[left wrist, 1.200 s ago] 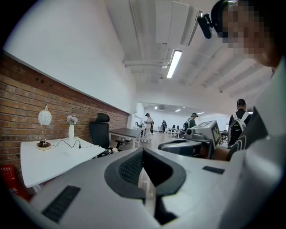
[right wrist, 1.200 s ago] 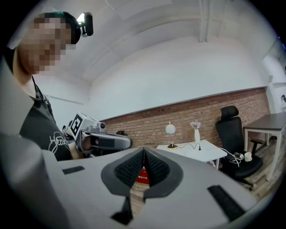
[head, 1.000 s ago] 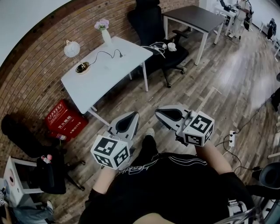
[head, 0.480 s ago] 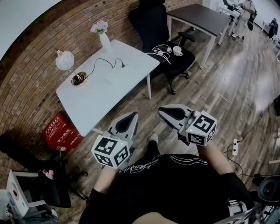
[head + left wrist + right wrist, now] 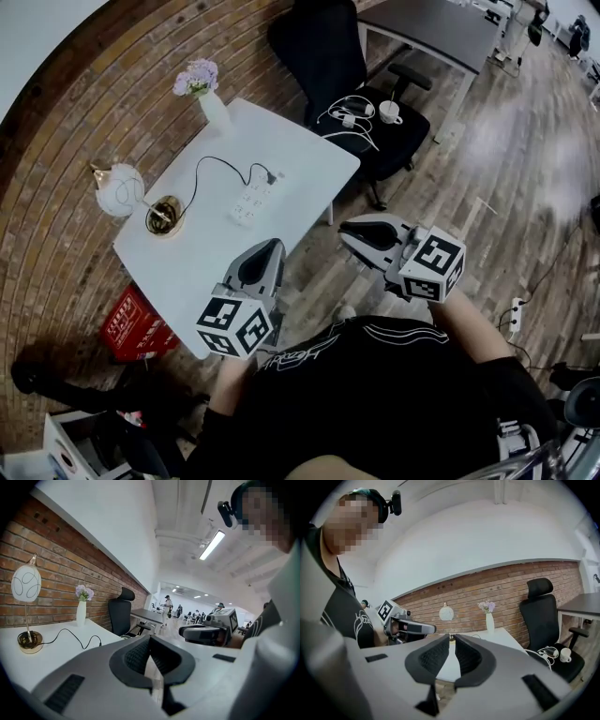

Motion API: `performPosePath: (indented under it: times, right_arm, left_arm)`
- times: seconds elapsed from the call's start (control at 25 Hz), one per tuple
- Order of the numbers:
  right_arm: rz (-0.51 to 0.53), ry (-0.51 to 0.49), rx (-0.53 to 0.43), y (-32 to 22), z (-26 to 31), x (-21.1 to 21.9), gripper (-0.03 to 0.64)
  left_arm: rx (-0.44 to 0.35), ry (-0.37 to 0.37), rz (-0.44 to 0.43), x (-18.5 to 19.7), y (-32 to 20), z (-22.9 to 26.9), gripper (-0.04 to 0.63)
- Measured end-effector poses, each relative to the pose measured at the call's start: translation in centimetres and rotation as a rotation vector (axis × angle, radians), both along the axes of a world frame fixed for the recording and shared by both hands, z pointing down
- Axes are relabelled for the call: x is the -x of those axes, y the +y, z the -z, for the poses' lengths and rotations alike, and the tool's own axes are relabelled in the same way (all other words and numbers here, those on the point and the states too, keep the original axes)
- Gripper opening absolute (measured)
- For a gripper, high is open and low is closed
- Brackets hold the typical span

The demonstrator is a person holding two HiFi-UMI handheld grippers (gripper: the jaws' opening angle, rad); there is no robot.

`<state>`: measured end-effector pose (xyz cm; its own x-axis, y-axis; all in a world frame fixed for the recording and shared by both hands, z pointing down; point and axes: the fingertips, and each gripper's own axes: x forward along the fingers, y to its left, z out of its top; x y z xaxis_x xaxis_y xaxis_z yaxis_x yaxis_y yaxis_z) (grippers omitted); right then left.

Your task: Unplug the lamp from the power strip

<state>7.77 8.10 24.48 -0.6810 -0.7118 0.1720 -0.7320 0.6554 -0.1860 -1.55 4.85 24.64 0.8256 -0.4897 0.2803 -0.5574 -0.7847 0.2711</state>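
Both tongs are empty and closed. The left gripper has its pads meeting at the tips, and the right gripper shows only a hairline slit between its pads, with nothing in either. They are held side by side in front of the person's black shirt and touch nothing. Since a second ago the person has come closer to the white table. The table then lay well up the head view, clear of the grippers, and now its near edge sits right behind the left gripper's tip. The lamp has slid toward the left of the view and stands near the table's left corner, by the brick wall. Its black cord loops across the top to a plug at the end of the white power strip, which now shows plainly in the middle of the table. The vase of flowers is at the far corner. The black office chair beyond the table carries cables and a mug. The red box is now by the table's near corner.
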Motion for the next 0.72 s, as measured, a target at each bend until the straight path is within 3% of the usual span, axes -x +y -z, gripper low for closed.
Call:
performPosePath:
  times: [0.08,0.2,0.72]
  right_arm:
    - [-0.025,0.004,0.005,-2.1,-0.2,-0.5,0.008]
    - [-0.042,0.006,0.013,-4.7,-0.7,-0.9,0.103]
    - [0.043,0.017,0.11,-17.5,-7.3,-0.9,0.161]
  left_arm:
    - [0.021,0.002,0.004,0.1,-1.8,-0.6,0.003]
    - [0.047,-0.007,0.007,0.1,-3.8,-1.7,0.003]
    - [0.163,-0.048,0.118,1.3,-13.4,-8.1,0.003]
